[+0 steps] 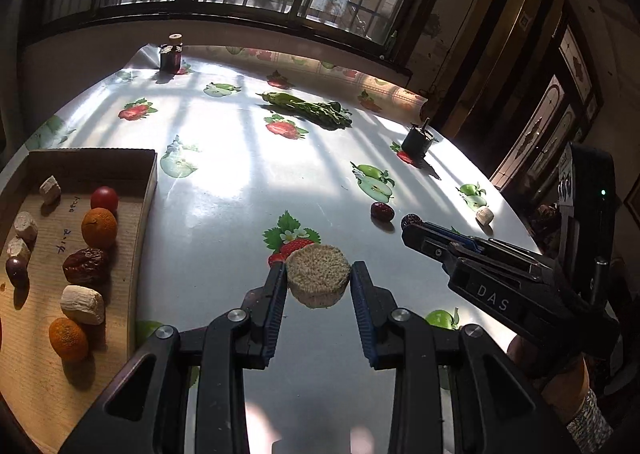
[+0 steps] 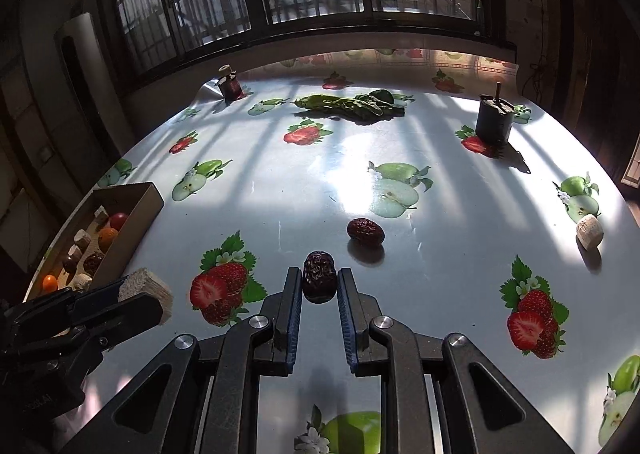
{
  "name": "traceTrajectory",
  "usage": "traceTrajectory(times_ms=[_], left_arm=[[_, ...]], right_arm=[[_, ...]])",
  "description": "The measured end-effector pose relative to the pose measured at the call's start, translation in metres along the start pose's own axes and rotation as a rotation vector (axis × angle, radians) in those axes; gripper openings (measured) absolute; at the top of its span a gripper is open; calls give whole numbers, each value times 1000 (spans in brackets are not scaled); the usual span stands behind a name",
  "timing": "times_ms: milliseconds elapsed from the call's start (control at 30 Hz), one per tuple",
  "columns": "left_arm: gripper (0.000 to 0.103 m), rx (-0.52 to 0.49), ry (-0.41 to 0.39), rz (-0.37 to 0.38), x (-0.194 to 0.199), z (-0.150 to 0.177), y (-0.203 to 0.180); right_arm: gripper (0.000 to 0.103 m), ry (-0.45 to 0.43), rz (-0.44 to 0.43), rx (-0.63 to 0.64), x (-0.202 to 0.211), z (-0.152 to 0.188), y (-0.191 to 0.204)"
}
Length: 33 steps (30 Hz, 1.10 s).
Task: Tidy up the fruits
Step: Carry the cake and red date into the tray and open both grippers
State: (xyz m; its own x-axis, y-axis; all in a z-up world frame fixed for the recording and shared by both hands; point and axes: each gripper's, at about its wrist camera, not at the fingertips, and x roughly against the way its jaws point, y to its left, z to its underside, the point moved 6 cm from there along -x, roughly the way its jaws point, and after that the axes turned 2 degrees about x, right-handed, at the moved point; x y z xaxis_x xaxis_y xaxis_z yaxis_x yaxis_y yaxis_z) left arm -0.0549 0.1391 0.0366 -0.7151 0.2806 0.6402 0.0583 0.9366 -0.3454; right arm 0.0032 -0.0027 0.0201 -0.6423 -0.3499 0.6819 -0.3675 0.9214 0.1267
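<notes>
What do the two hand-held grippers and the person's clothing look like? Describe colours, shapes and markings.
Each hand-held gripper, left and right, has black angular linkage arms with silver round pivot bolts and two flat fingers lined with ribbed blue pads. The right one's body bears white letters "DAS". A grey patterned cuff shows at the wrist.

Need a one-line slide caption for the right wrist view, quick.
Right gripper shut on a dried red date above the fruit-print tablecloth; a second date lies just beyond.
</notes>
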Motion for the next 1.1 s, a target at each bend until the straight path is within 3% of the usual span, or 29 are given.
traceTrajectory(times_ms=[100, 300, 467, 600, 733, 1000, 1100], left_arm=[[32, 72, -37, -98, 34, -1, 48], [32, 211, -38, -374, 75, 22, 159], [32, 309, 2, -443, 82, 42, 213], [32, 309, 3, -462, 81, 43, 221], [33, 310, -6, -449, 80, 42, 221], [51, 291, -60, -478, 94, 33, 213], [63, 266, -104, -521, 107, 27, 205]], right_arm=[[19, -8, -73, 47, 9, -5, 41], [20, 27, -240, 164, 5, 2, 140], [20, 94, -350, 257, -11, 23, 215], [20, 157, -379, 328, -28, 41, 257], [20, 213, -386, 363, -45, 54, 274], [23, 221, -391, 360, -48, 59, 279], [36, 192, -400, 331, -39, 52, 272]])
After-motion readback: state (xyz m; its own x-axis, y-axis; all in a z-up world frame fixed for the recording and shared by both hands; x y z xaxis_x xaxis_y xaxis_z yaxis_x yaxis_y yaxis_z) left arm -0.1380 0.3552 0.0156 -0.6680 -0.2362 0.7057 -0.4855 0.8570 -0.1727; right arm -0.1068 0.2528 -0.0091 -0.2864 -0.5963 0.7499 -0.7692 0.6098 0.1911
